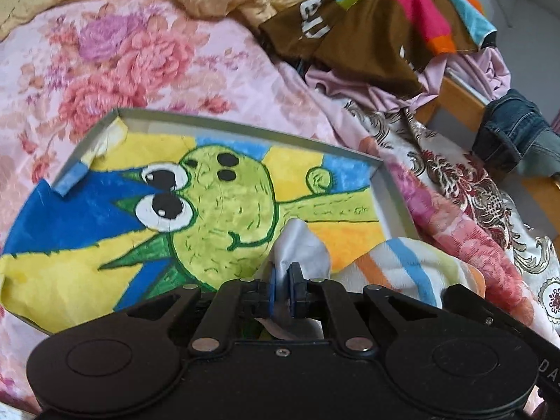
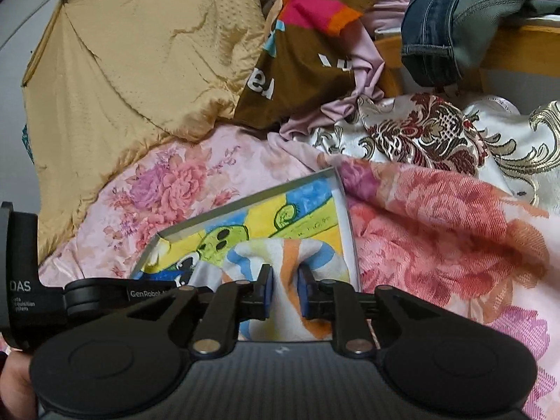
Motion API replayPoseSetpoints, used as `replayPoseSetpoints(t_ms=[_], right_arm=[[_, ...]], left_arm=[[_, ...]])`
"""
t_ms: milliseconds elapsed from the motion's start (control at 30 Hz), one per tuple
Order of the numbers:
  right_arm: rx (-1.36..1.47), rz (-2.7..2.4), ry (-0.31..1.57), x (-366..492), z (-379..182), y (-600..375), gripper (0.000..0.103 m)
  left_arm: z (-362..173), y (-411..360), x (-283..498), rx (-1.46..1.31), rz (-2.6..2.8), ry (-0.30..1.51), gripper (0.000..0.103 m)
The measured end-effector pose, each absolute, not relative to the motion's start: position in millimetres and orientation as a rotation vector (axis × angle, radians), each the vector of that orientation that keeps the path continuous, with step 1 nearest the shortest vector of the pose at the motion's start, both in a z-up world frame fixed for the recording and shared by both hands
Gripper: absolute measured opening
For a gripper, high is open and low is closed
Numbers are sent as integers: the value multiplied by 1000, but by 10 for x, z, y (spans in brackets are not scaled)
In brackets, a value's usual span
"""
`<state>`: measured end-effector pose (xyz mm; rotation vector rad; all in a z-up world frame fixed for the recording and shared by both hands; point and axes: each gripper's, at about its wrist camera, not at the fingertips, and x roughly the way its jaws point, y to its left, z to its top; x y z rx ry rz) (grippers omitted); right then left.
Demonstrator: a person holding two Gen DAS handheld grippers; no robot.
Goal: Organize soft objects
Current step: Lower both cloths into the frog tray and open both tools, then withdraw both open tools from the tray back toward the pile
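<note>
The striped cloth, white with orange, blue and pale yellow bands, lies bunched over the near corner of a shallow grey tray on the bed, and we hold it from both sides. Our left tongs are pinched together on a pale grey-white fold of it, the blue pads nearly meeting with fabric squeezed between them. Our right tongs stand a little apart with the striped fabric bulging between them; whether the pads press on it we cannot tell.

Inside the tray lies a painted picture of a green, big-eyed cartoon creature on yellow and blue. The tray rests on a pink floral quilt. Behind it a tan quilt is heaped, and further back a brown garment with bright patches, a lilac cloth and folded jeans by a wooden frame.
</note>
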<state>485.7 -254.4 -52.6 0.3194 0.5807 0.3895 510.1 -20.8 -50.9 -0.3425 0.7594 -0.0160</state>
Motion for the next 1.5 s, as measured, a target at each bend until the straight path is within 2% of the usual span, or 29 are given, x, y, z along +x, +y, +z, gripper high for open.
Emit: replayPoseSetpoints(t_ms=[300, 367, 500, 567, 667, 767, 967, 1267, 1500], right_arm=[[287, 385, 612, 4841, -549, -2517, 38], [280, 389, 614, 4820, -532, -2520, 49], [255, 394, 598, 4727, -447, -2534, 60], [239, 396, 578, 4655, -384, -2532, 70], [208, 398, 534, 4501, -271, -2521, 81], [191, 398, 492, 4338, -158, -2520, 89], [172, 395, 419, 3966, 41, -2557, 102], [150, 432, 329, 3409, 293, -2555, 103], [174, 436, 298, 2966, 332, -2566, 103]], left_arm=[[-540, -222, 5049, -334, 2, 772, 24], [-514, -213, 5019, -328, 6, 772, 33], [-424, -179, 4926, -333, 11, 762, 44], [-364, -160, 4843, -342, 5, 752, 55], [-242, -155, 4682, -320, -4, 724, 66], [-91, -141, 4470, -302, -17, 683, 75], [196, -83, 4010, -270, 4, 601, 85], [467, -50, 3209, -231, 34, 468, 102], [553, -31, 2644, -224, 41, 394, 102]])
